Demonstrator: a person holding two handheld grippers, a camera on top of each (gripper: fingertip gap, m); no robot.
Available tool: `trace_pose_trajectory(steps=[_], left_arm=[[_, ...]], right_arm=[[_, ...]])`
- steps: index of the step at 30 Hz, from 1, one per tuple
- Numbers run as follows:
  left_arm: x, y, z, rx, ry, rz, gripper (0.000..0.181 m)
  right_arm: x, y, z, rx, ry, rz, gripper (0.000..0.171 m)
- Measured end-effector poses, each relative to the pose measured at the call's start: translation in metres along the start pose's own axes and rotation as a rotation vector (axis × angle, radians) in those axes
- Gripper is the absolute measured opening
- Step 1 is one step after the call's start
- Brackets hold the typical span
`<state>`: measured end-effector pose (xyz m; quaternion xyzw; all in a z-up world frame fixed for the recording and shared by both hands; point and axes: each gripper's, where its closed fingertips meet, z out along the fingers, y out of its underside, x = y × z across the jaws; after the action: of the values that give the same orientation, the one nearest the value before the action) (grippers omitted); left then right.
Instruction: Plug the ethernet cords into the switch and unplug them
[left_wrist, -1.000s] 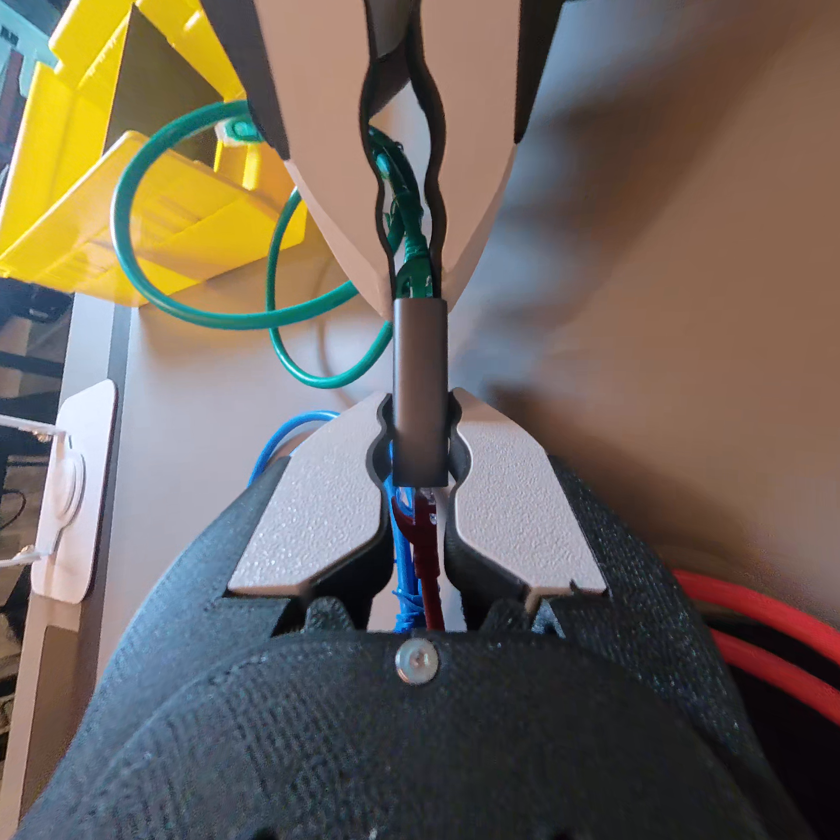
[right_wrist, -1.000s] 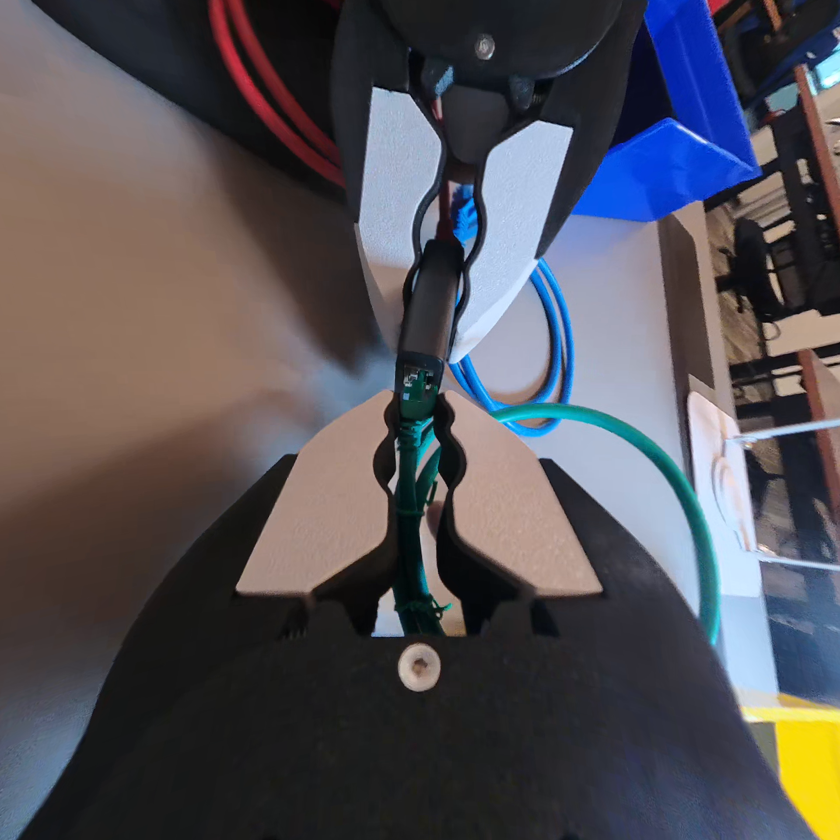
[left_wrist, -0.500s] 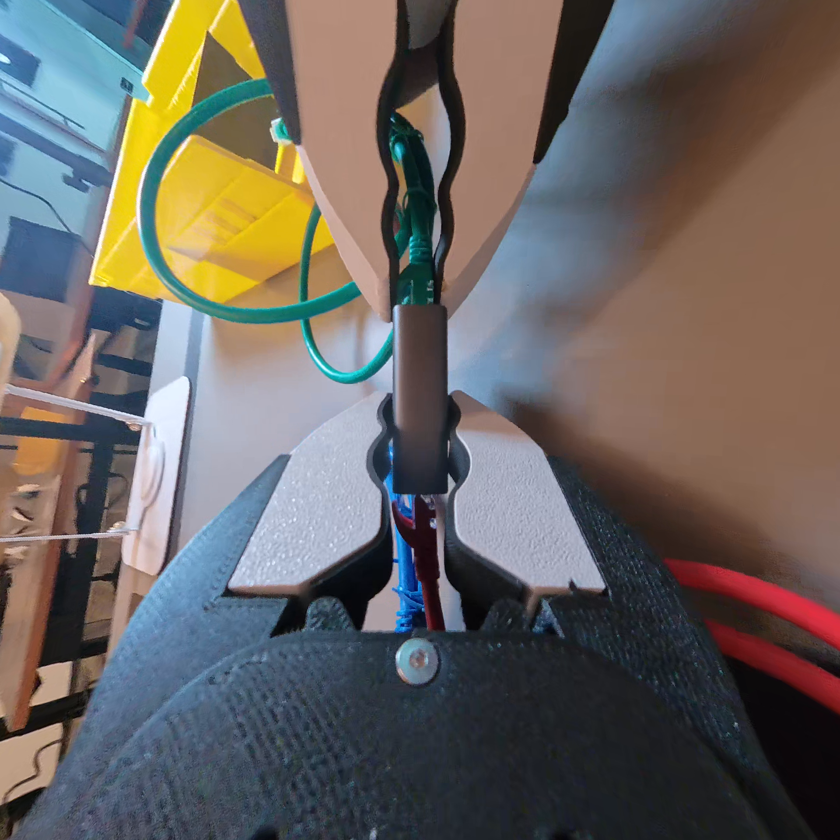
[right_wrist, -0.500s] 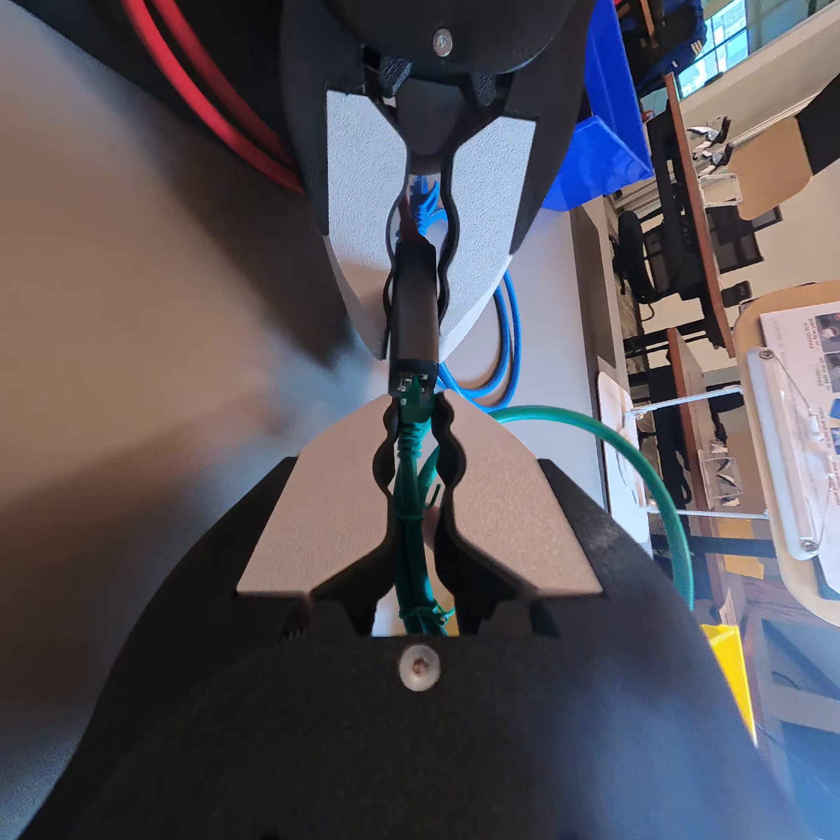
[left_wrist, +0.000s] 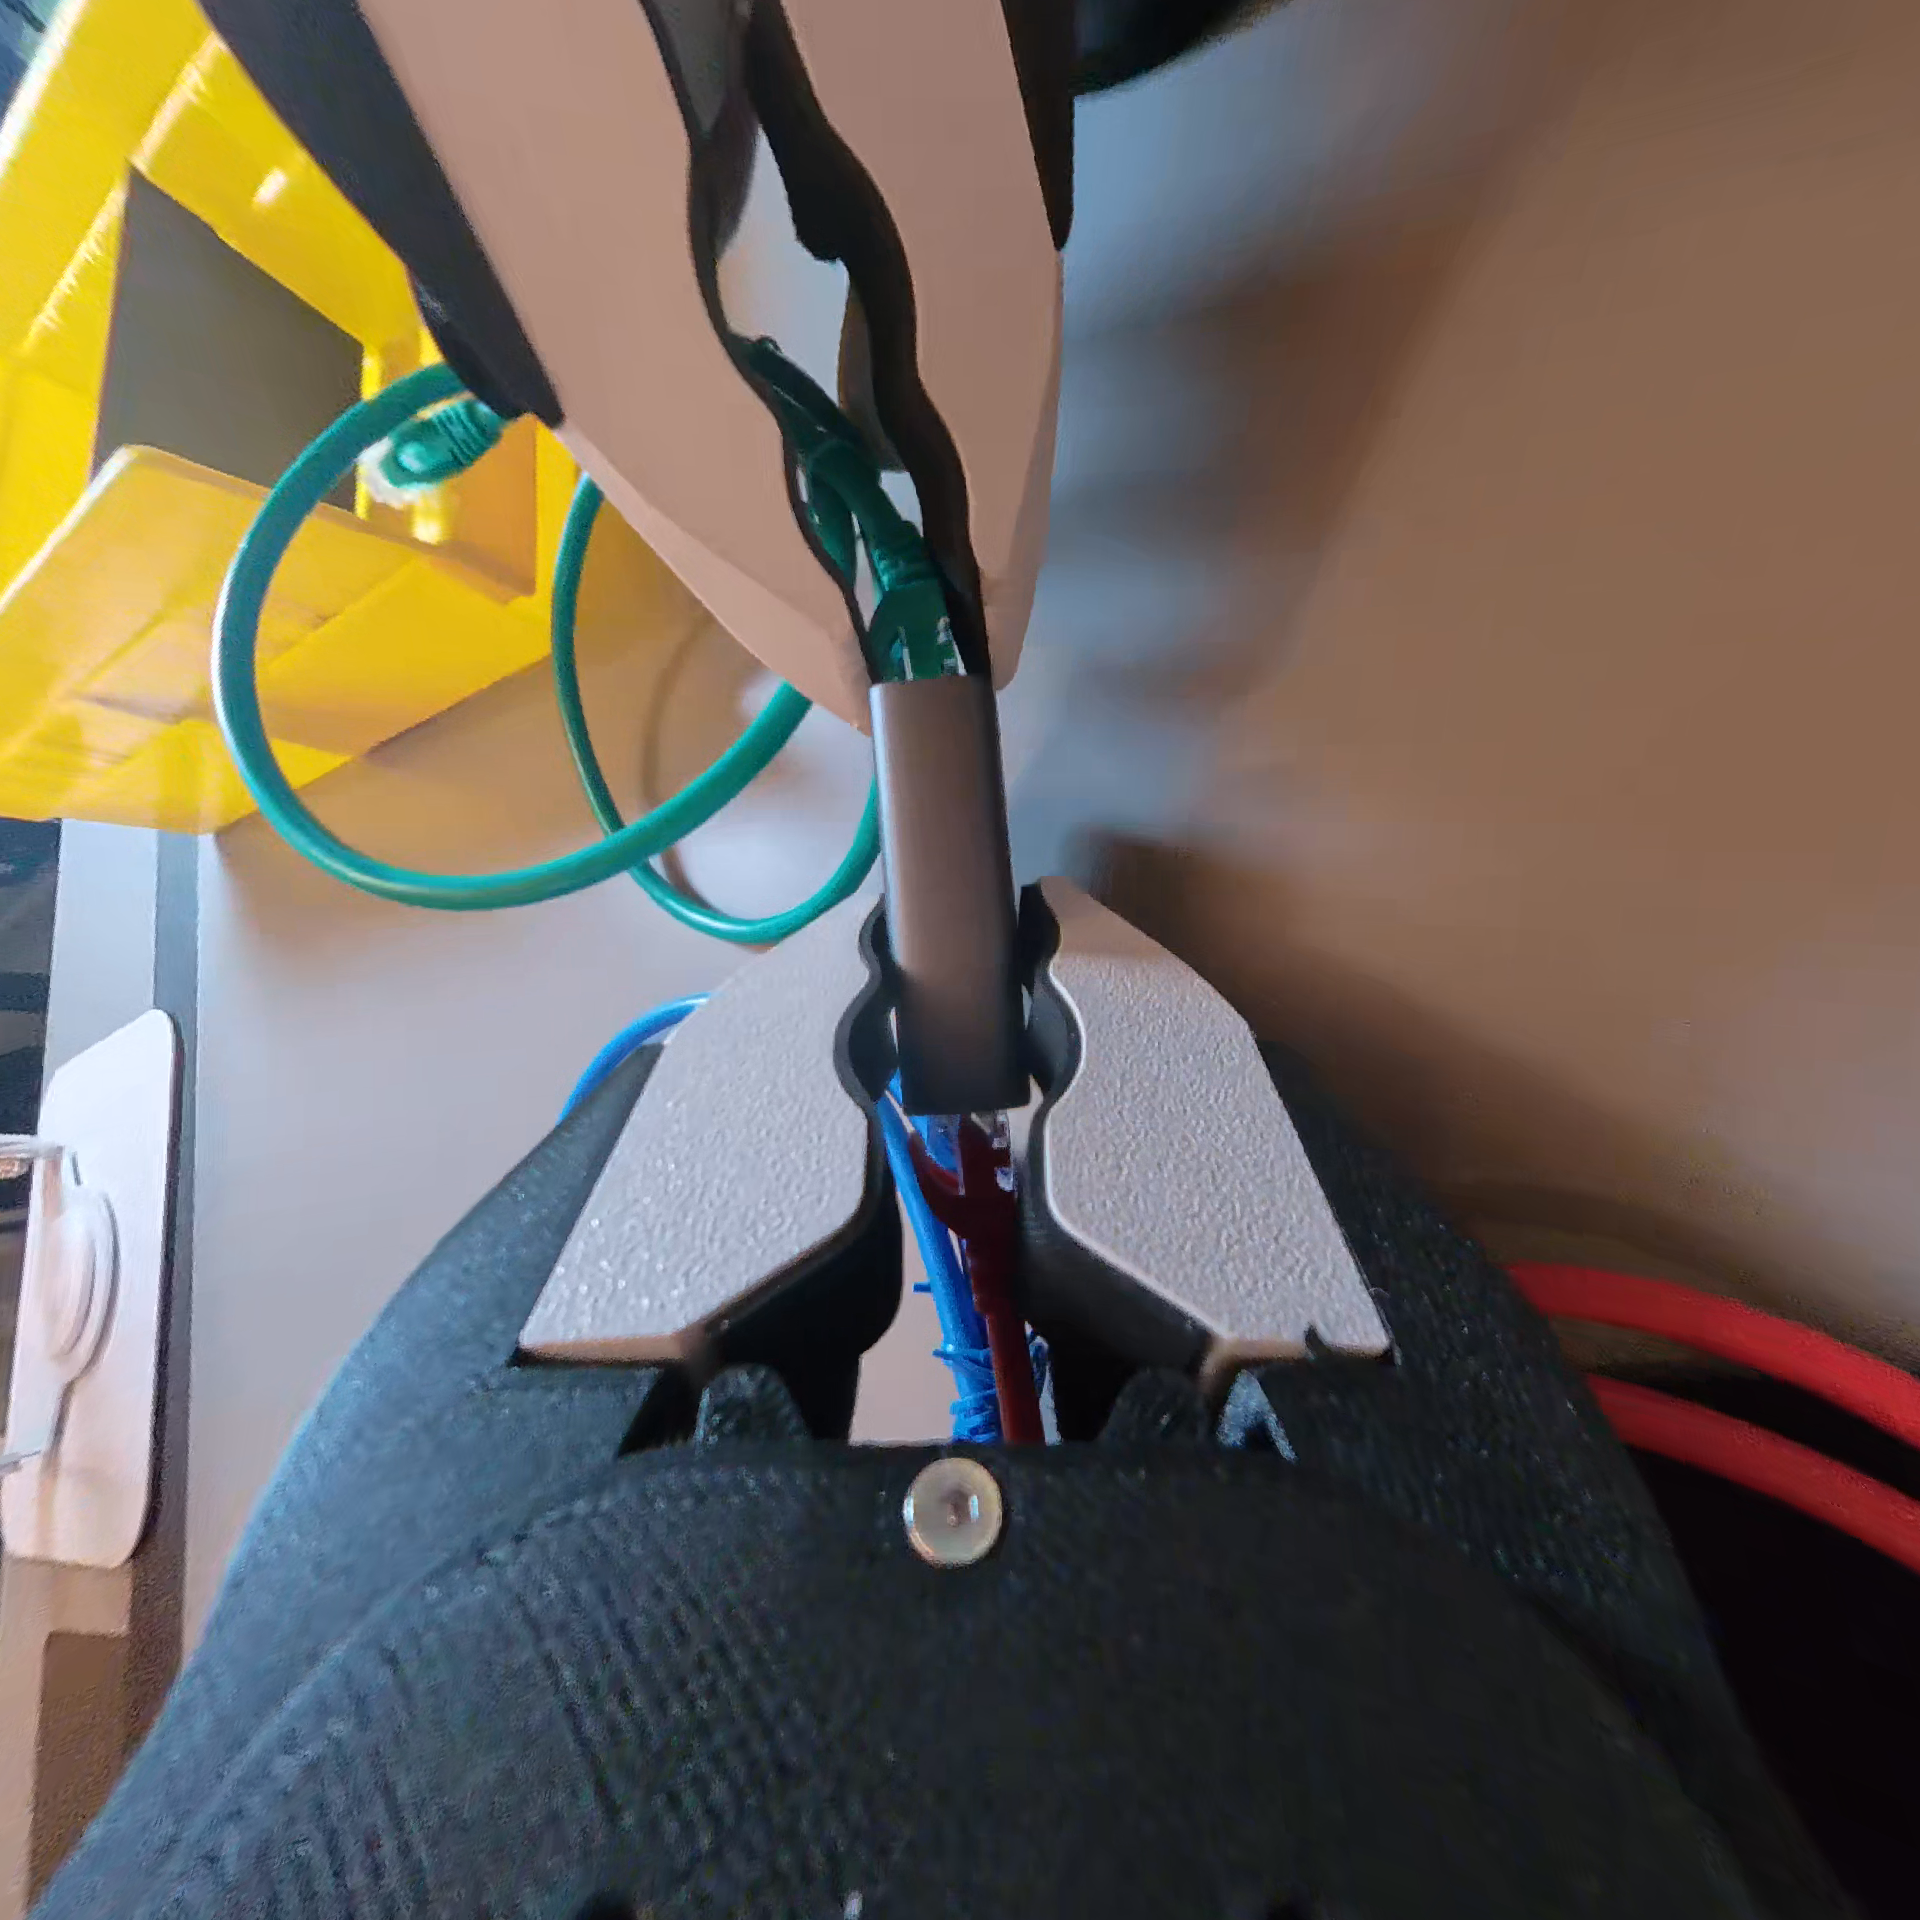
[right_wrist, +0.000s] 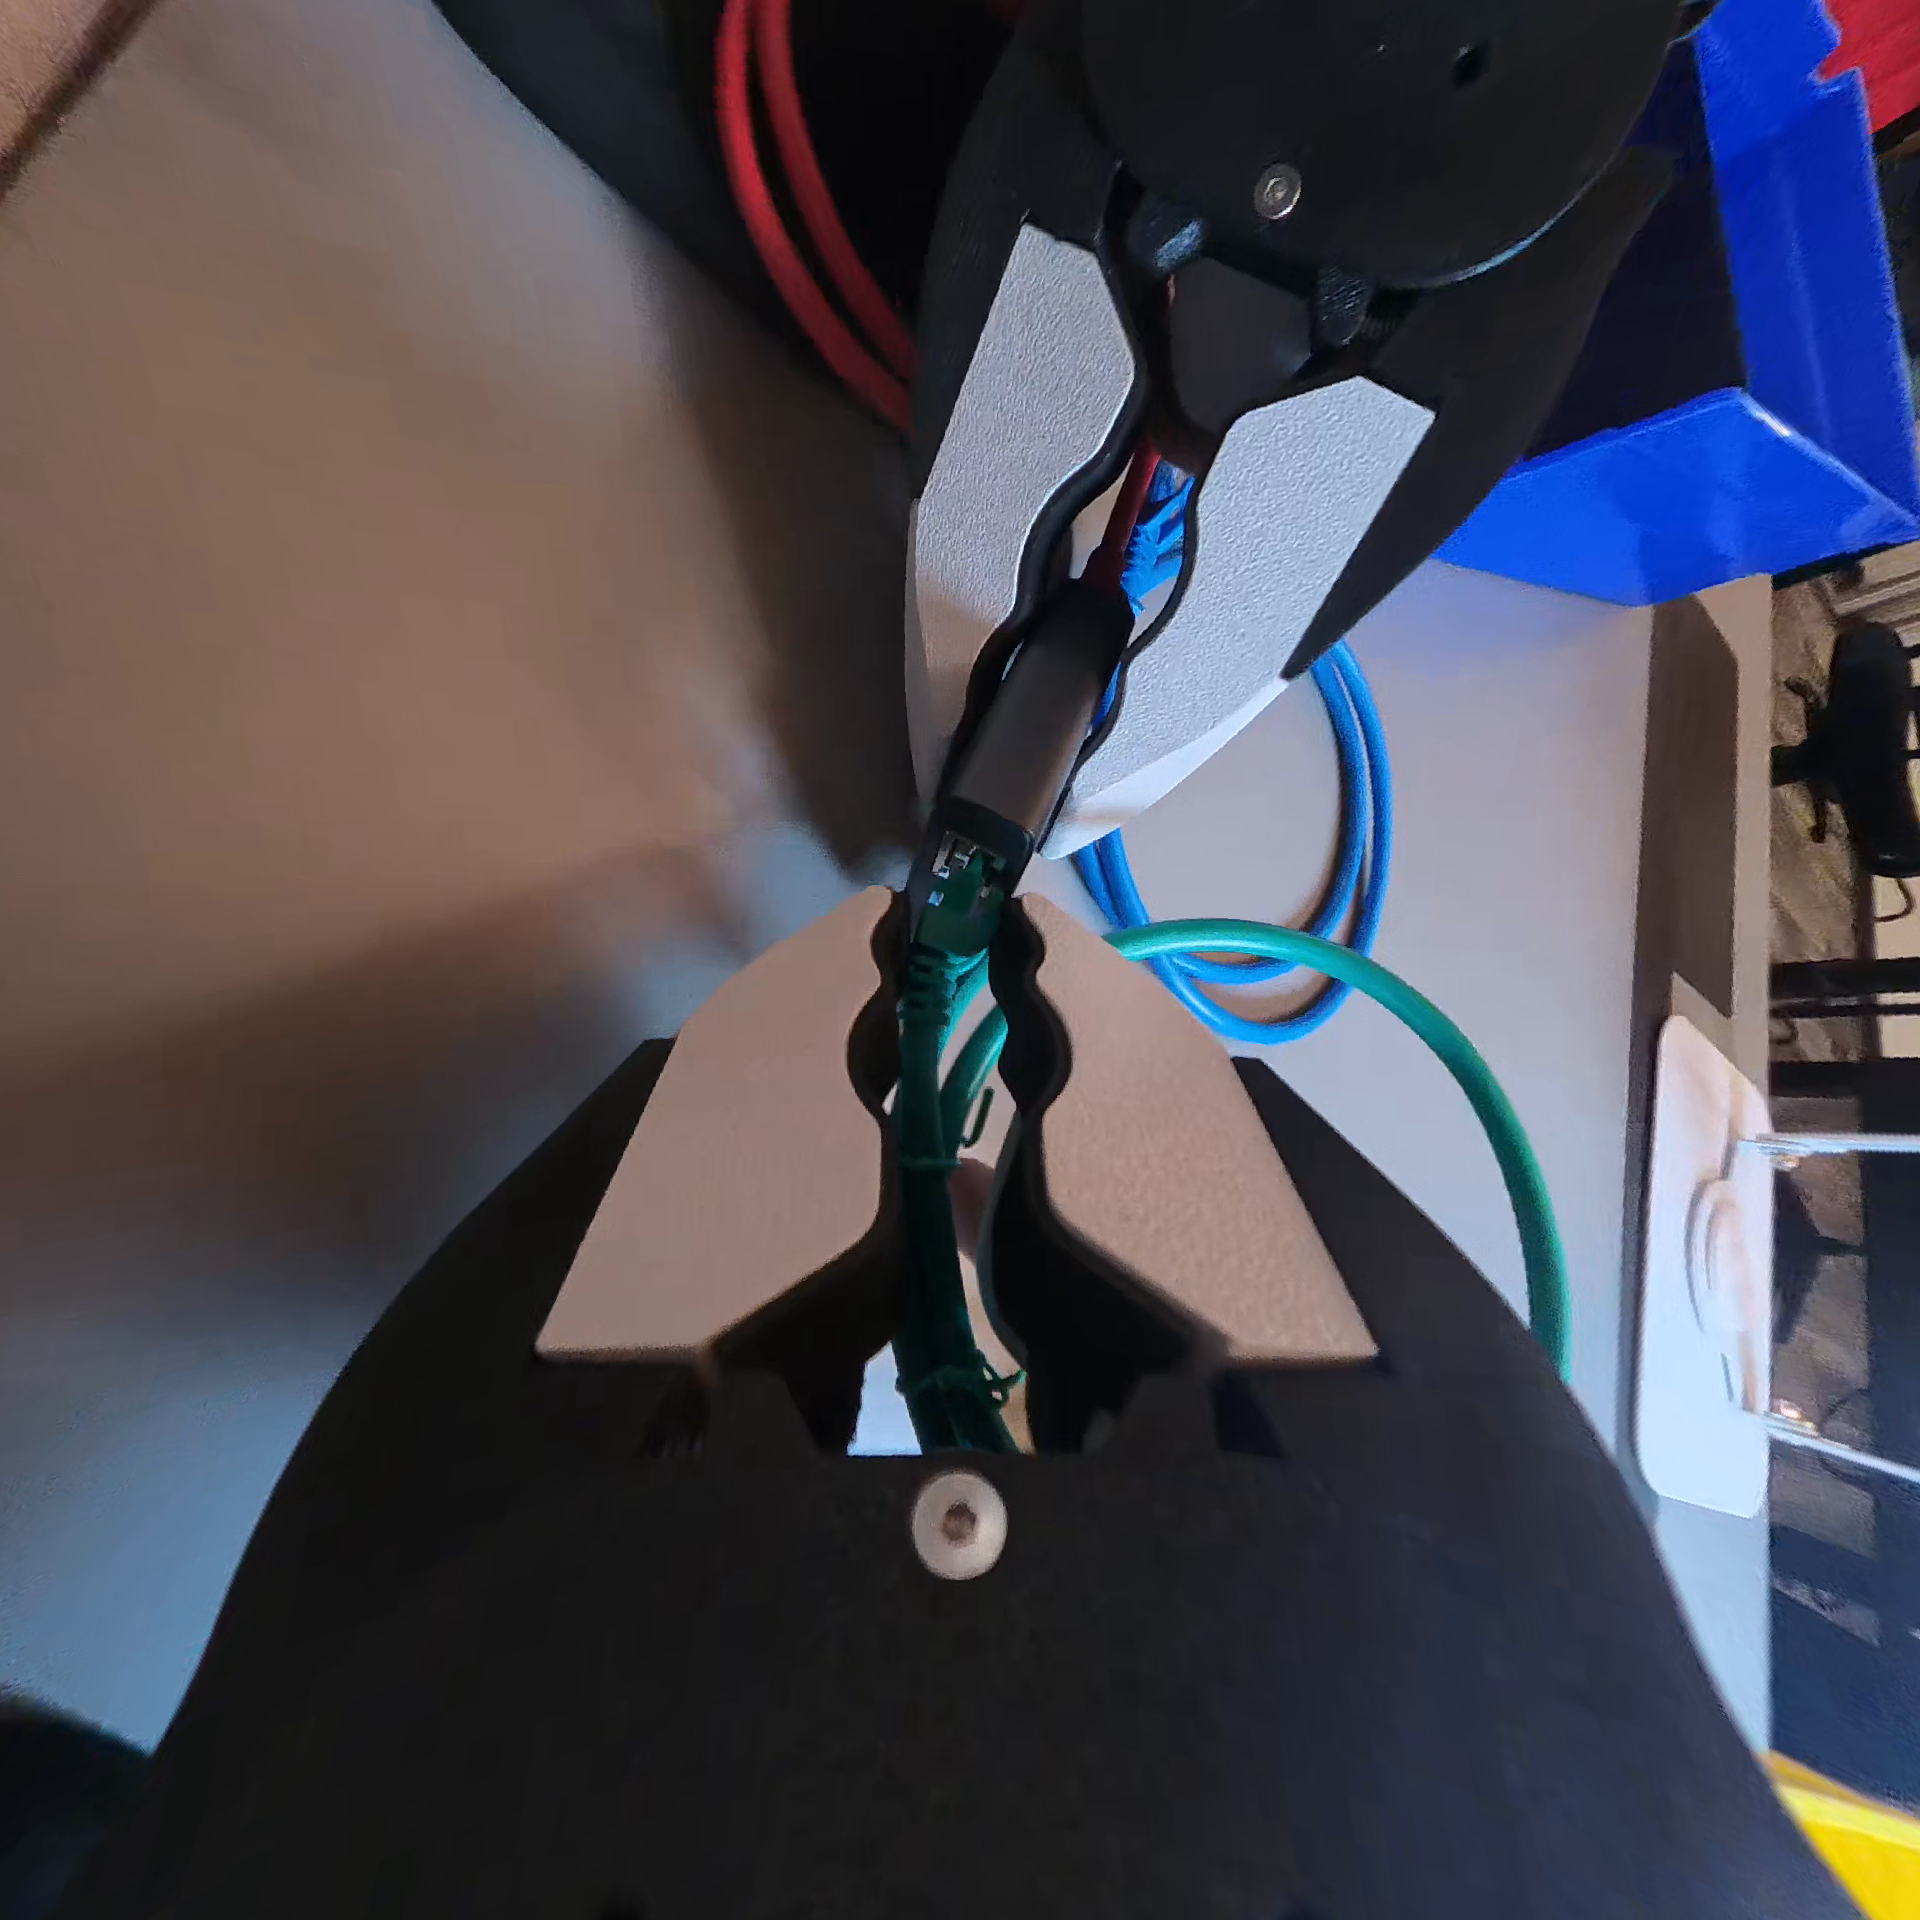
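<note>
We see the switch (left_wrist: 951, 904), a small dark grey slim block, held up off the table, its long axis running between the two tools. The green ethernet cord (left_wrist: 416, 727) has its plug (right_wrist: 961, 902) seated in one end of the block, the rest hanging in loose loops. At the other end a red cord (left_wrist: 992, 1288) is plugged in, a blue cord (right_wrist: 1340, 831) running alongside it.

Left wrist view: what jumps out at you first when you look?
Right in the middle, the left gripper pinches a small dark switch, while the right gripper comes in from the top holding a green cord at the switch's far end. A yellow bin glows at upper left.
</note>
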<state>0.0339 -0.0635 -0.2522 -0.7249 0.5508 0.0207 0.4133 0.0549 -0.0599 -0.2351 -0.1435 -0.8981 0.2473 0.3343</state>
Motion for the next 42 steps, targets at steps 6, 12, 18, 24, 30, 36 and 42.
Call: trace_pose_trajectory(steps=[6,12,18,24,30,36,42], left_arm=[[0.002,-0.022,-0.009,0.127,0.022,-0.053,0.023],[-0.020,-0.016,-0.015,0.066,-0.080,-0.107,0.021],[-0.023,0.001,-0.013,0.002,-0.096,-0.162,0.021],[-0.027,0.008,-0.011,-0.007,-0.095,-0.199,0.021],[-0.026,0.013,-0.010,-0.016,-0.091,-0.200,0.022],[-0.030,0.014,-0.012,-0.037,-0.124,-0.186,0.022],[-0.035,0.014,-0.019,-0.129,-0.198,-0.062,0.021]], right_arm=[[-0.003,-0.015,-0.018,0.102,-0.020,0.080,0.015],[0.022,-0.014,-0.021,0.241,-0.016,0.303,0.016],[0.035,-0.005,-0.005,0.158,0.180,0.254,0.023],[0.038,-0.001,-0.005,0.143,0.255,0.189,0.015],[0.037,0.002,0.000,0.129,0.253,0.182,0.015],[0.041,0.002,0.000,0.098,0.299,0.157,0.015],[0.043,0.000,0.000,0.058,0.298,0.145,0.013]])
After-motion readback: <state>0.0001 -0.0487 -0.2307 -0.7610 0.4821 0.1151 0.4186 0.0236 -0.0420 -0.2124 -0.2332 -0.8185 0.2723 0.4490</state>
